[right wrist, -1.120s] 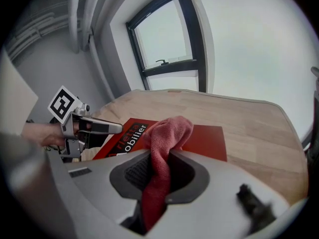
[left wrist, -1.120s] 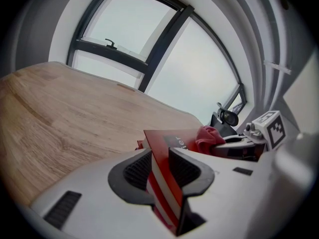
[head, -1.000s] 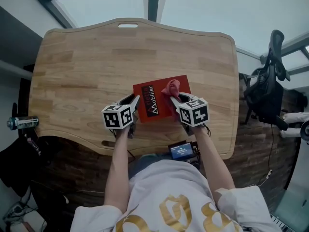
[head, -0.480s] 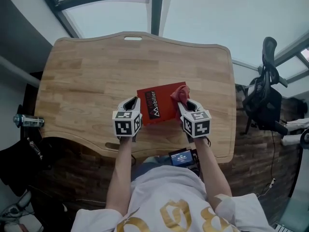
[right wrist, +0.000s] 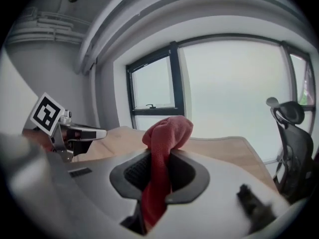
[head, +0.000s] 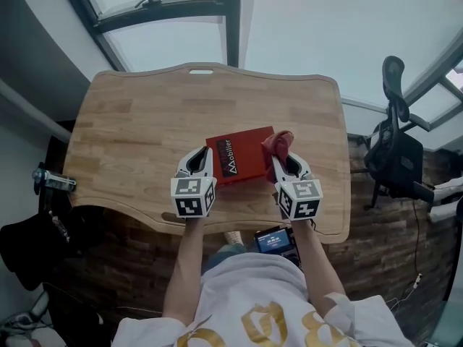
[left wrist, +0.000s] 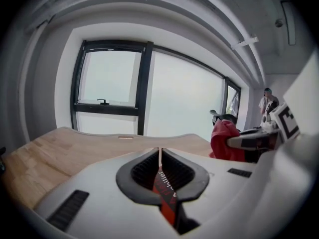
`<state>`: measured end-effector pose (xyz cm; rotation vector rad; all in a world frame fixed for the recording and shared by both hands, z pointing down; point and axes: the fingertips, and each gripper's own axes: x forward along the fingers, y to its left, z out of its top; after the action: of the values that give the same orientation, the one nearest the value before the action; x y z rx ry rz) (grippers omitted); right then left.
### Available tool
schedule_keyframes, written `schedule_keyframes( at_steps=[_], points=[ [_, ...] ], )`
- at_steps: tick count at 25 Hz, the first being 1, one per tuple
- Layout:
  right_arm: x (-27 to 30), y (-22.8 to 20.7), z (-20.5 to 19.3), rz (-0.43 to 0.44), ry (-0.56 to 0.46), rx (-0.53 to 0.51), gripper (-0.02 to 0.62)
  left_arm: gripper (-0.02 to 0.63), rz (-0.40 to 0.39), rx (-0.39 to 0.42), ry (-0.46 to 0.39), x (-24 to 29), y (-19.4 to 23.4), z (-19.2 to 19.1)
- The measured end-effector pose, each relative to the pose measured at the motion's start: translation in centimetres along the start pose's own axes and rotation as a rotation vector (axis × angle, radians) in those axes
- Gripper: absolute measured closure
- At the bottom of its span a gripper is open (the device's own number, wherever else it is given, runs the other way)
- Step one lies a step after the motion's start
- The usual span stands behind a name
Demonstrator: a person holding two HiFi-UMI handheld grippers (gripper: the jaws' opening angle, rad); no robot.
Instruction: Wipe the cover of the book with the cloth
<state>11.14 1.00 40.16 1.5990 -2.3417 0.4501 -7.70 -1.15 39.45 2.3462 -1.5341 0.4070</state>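
Note:
A red book (head: 242, 157) with white lettering lies on the wooden table (head: 145, 121). My left gripper (head: 201, 156) is at the book's left edge. Its jaws are closing, and in the left gripper view the book (left wrist: 165, 195) stands edge-on, pinched between the pads. My right gripper (head: 286, 159) is shut on a red cloth (head: 278, 143), which bunches up at the book's right edge. In the right gripper view the cloth (right wrist: 164, 133) rises out of the jaws and hangs down between them. The cloth (left wrist: 224, 141) also shows at the right of the left gripper view.
A black office chair (head: 394, 150) stands right of the table. A small device with a lit screen (head: 273, 241) sits at the table's near edge by the person's body. A bottle (head: 51, 179) is off the table's left side. Large windows lie beyond the far edge.
The left jaws have closed from wide open onto the book's left edge. The right gripper with the cloth has moved from the cover to the book's right edge.

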Motion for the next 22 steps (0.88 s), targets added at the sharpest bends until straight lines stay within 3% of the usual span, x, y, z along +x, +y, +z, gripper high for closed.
schedule_keyframes(
  at_steps=[4, 9, 15, 22],
  points=[
    [-2.2, 0.4, 1.0, 0.025, -0.037, -0.055, 0.526, 0.58, 0.032, 0.027, -0.047, -1.8, -1.9, 1.5],
    [-5.4, 0.3, 1.0, 0.041, -0.053, -0.113, 0.526, 0.58, 0.091, 0.088, -0.039, -4.4, -4.2, 1.5],
    [-8.1, 0.6, 1.5, 0.048, -0.109, -0.163, 0.526, 0.58, 0.229, 0.106, -0.087, -7.6, -4.6, 0.6],
    [-9.8, 1.3, 1.9, 0.074, -0.14, -0.195, 0.526, 0.584, 0.203, 0.09, -0.14, -9.1, -6.6, 1.3]
  ],
)
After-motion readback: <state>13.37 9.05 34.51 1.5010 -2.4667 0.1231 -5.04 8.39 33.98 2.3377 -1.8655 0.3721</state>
